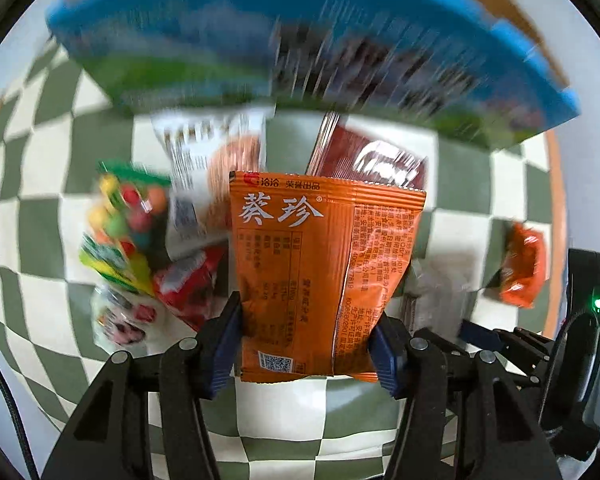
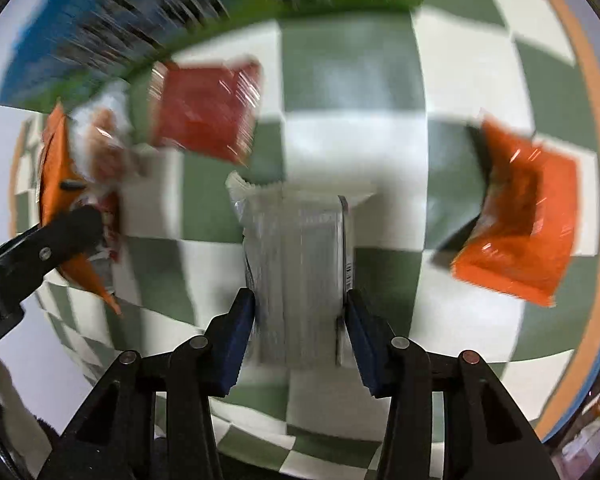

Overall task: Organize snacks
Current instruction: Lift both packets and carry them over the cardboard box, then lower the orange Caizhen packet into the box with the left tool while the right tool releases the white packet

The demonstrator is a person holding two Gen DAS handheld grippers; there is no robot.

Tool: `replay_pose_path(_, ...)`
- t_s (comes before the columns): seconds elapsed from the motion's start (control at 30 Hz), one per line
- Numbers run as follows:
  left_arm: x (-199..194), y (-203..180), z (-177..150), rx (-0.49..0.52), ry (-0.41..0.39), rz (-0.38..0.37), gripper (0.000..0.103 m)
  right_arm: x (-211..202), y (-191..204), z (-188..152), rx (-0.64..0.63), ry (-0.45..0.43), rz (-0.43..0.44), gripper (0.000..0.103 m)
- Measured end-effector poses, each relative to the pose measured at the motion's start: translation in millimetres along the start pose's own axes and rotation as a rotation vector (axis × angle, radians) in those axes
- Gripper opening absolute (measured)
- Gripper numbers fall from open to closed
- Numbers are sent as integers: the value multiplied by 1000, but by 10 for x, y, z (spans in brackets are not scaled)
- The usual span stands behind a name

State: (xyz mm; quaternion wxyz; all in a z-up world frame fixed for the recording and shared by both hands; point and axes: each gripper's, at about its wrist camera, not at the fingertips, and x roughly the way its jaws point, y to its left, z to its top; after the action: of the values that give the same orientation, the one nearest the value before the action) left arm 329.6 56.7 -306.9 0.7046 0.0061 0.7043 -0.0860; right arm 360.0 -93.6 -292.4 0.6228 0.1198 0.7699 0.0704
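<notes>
Orange packet (image 1: 324,276) stood upright, clenched in the left gripper (image 1: 306,344); the right gripper (image 2: 300,332) gripped a silver packet (image 2: 300,272). Both pointed their long axes toward the blue box (image 1: 260,20) ahead, left arm likely nearer.

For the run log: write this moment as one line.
left hand-held gripper: shut on orange packet | right hand-held gripper: shut on silver packet | other snacks on checkered cloth | blue-green box behind
</notes>
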Motion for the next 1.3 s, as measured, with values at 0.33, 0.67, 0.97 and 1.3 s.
replay_pose_path(0.33, -120, 97, -39, -18, -2, -40, 54, -194, -45, -105, 13, -83, 5, 47)
replay_pose_path(0.67, -1281, -147, 647, 36, -161, -168, 55, -1869, 109, 216, -3, -333, 209, 47)
replay_pose_path(0.97, -968, -303, 1957, -27, -97, -129, 55, -2097, 315, 1448, 7, -411, 70, 47)
replay_pose_path(1.3, -275, -211, 2302, -86, 53, -95, 55, -1332, 353, 2041, 1, -250, -16, 48)
